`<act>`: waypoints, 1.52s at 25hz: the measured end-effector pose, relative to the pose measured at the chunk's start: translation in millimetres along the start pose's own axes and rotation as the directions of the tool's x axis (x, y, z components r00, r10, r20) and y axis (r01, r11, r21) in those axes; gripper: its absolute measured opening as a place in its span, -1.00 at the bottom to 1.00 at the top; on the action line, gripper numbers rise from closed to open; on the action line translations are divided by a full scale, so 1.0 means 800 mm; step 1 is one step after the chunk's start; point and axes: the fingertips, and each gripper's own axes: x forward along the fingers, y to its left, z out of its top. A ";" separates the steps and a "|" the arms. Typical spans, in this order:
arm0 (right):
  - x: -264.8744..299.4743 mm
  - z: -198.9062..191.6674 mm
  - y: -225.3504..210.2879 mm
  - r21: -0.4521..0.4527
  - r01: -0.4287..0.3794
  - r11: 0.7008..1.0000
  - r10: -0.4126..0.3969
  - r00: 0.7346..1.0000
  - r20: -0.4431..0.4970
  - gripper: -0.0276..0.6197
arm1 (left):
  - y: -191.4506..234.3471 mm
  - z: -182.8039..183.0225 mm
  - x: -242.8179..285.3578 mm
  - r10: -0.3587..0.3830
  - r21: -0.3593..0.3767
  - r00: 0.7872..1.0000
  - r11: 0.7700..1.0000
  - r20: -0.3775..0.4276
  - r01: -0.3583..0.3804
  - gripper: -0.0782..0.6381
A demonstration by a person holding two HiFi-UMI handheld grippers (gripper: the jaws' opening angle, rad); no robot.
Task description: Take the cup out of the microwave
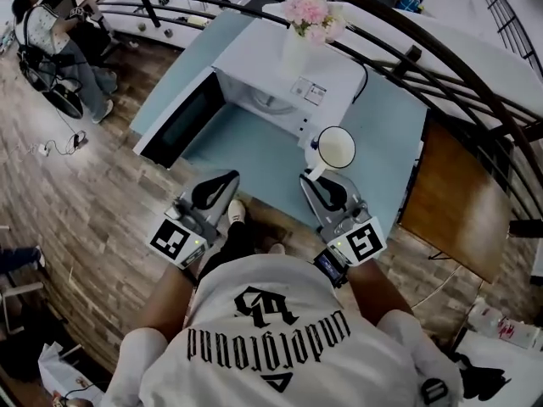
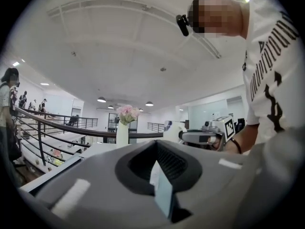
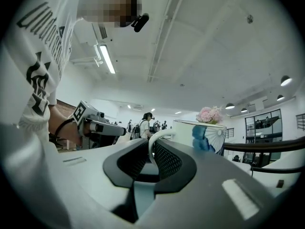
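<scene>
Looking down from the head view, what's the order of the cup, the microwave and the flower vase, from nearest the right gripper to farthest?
1. Cup: its handle is in the right gripper's fingers.
2. Microwave: just beyond the cup, door open leftward.
3. Flower vase: on the microwave's top, farthest back.

- My head camera sits high above me. It looks steeply down at my left gripper [image 1: 219,186], my right gripper [image 1: 321,185] and the microwave [image 1: 280,83] farther off.
- Each gripper camera sits low, right behind its own jaws, and looks level along them.
- The right one has the cup [image 3: 200,135] very near.
- All three see the far flowers [image 1: 310,11].
- Each gripper camera sees the other gripper.
</scene>
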 end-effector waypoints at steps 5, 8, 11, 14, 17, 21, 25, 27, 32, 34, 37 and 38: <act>-0.039 -0.004 0.014 0.018 -0.021 1.000 0.021 1.000 0.002 -0.78 | -0.037 -0.006 -0.020 0.015 0.004 0.999 1.000 -0.036 -0.015 -0.64; -0.051 -0.002 0.022 0.014 -0.021 1.000 0.021 1.000 0.006 -0.78 | -0.050 -0.001 -0.026 0.012 0.016 0.999 1.000 -0.034 -0.012 -0.64; -0.063 0.004 0.036 0.007 -0.012 1.000 0.012 1.000 0.010 -0.78 | -0.069 0.004 -0.031 -0.019 0.024 0.999 1.000 -0.025 0.020 -0.64; -0.069 0.011 0.053 -0.007 0.002 1.000 -0.001 1.000 0.017 -0.78 | -0.084 0.011 -0.036 -0.062 0.039 0.998 0.997 -0.001 0.062 -0.64; -0.075 0.017 0.075 -0.018 0.022 1.000 -0.022 1.000 0.000 -0.78 | -0.088 0.016 -0.054 -0.087 0.041 0.996 0.995 0.014 0.087 -0.64; -0.077 0.032 0.112 -0.021 0.048 0.999 -0.048 0.999 -0.008 -0.78 | -0.095 0.017 -0.093 -0.120 0.015 0.993 0.993 -0.016 0.120 -0.64; -0.080 0.044 0.160 -0.010 0.074 0.997 -0.074 0.997 -0.017 -0.78 | -0.098 0.019 -0.138 -0.149 0.022 0.989 0.989 -0.006 0.149 -0.64; -0.076 0.049 0.180 -0.015 0.087 0.996 -0.087 0.996 -0.018 -0.78 | -0.093 0.020 -0.159 -0.157 0.043 0.988 0.987 0.010 0.156 -0.64; -0.072 0.057 0.231 -0.014 0.111 0.994 -0.111 0.994 -0.021 -0.78 | -0.090 0.022 -0.203 -0.178 0.049 0.984 0.983 0.016 0.177 -0.64; -0.073 0.059 0.251 -0.012 0.121 0.993 -0.121 0.992 -0.022 -0.78 | -0.090 0.024 -0.220 -0.185 0.052 0.982 0.982 0.024 0.184 -0.64; -0.074 0.062 0.281 -0.014 0.130 0.991 -0.131 0.991 -0.024 -0.78 | -0.092 0.030 -0.245 -0.196 0.058 0.980 0.979 0.036 0.193 -0.64; -0.073 0.063 0.291 -0.016 0.133 0.991 -0.133 0.991 -0.023 -0.78 | -0.092 0.032 -0.254 -0.200 0.062 0.979 0.978 0.038 0.197 -0.64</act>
